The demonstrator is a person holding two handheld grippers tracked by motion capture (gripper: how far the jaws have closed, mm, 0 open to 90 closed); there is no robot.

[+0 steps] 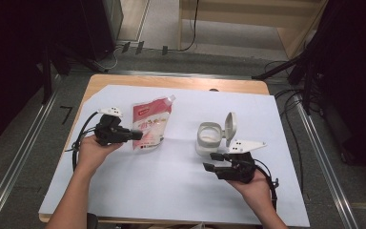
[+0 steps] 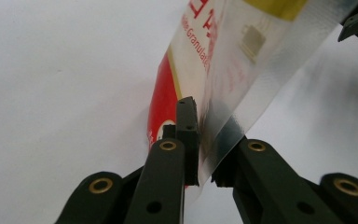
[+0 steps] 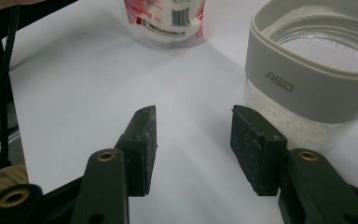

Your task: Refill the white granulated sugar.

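on the white sheet, left gripper [image 1: 136, 135] clamps the pouch [image 1: 151, 121]; right gripper [image 1: 211, 161] gapes.

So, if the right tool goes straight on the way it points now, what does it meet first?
Probably nothing soon: between the open jaws of the right tool lies bare white sheet. The jar stands just beside that line, and the red and white pouch lies farther ahead.
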